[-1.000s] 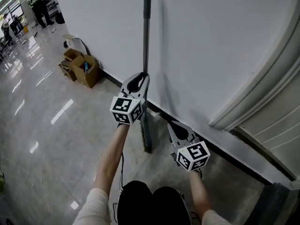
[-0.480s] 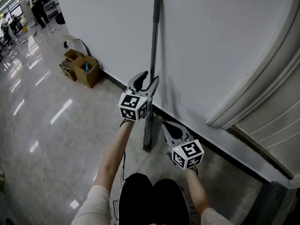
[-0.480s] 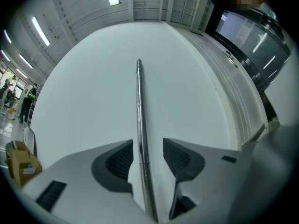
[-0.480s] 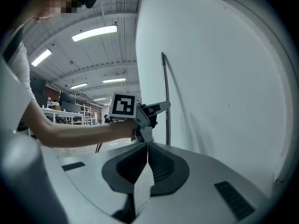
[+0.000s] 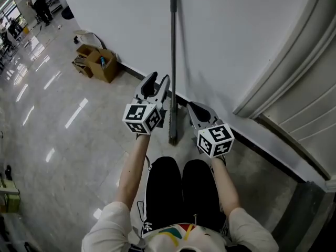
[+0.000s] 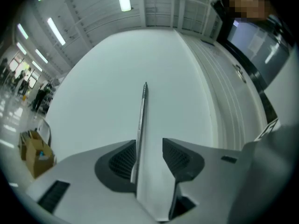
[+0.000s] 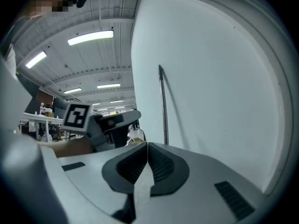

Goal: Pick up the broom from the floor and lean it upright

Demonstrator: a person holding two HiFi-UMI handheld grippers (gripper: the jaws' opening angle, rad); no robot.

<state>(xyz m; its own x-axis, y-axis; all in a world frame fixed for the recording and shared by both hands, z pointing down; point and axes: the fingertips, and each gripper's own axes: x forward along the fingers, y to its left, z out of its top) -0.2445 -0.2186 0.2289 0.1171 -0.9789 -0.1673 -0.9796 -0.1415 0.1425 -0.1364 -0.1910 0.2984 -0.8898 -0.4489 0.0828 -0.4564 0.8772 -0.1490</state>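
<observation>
The broom (image 5: 172, 46) stands upright, its long grey handle leaning on the white wall (image 5: 236, 35) and its head on the floor between my two grippers. My left gripper (image 5: 157, 80) hangs just left of the handle, jaws wide open and not touching it. In the left gripper view the broom handle (image 6: 142, 106) shows through the gap of that left gripper (image 6: 149, 143), free of both pads. My right gripper (image 5: 195, 108) is right of the broom's foot, shut with nothing in it. In the right gripper view the right gripper (image 7: 147, 146) has its pads together, and the broom (image 7: 163, 101) stands beyond.
Open cardboard boxes (image 5: 97, 62) sit by the wall at far left. A dark baseboard (image 5: 262, 146) runs along the wall's foot. A ribbed door frame (image 5: 283, 77) fills the right. The person's black-trousered legs (image 5: 178, 188) are below the grippers. The glossy floor (image 5: 52, 140) spreads left.
My left gripper, shut on the handle a second ago, opened and drew back to the left of it. The broom stayed leaning on the wall. My right gripper rose a little.
</observation>
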